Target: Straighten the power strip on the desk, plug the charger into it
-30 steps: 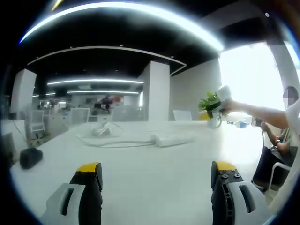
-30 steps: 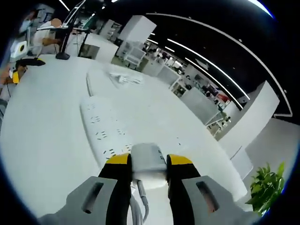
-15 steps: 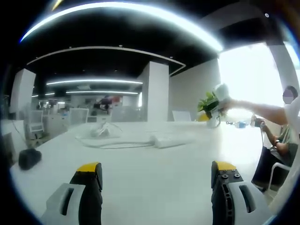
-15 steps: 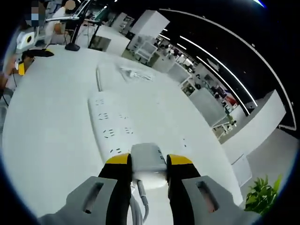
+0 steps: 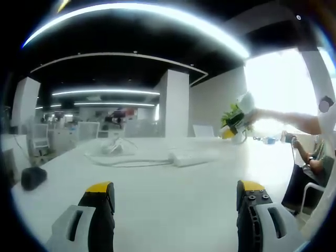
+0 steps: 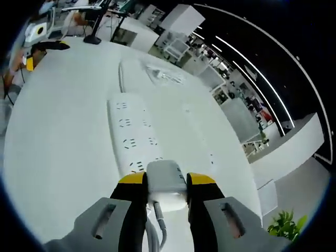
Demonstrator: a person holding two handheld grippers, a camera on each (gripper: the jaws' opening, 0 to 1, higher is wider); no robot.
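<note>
The right hand-held gripper [image 6: 160, 181] squeezes the white charger [image 6: 166, 180] tight between its jaws. The charger hangs just over the near end of the white power strip [image 6: 134, 142]. I cannot tell if they touch, because the charger hides that end. The strip lies flat in the middle of the white table [image 6: 58, 152]. The left hand-held gripper [image 5: 173, 194] is wide open and holds nothing. Far off it sees the strip [image 5: 191, 156], blurry, and a green plant [image 5: 234, 116].
</note>
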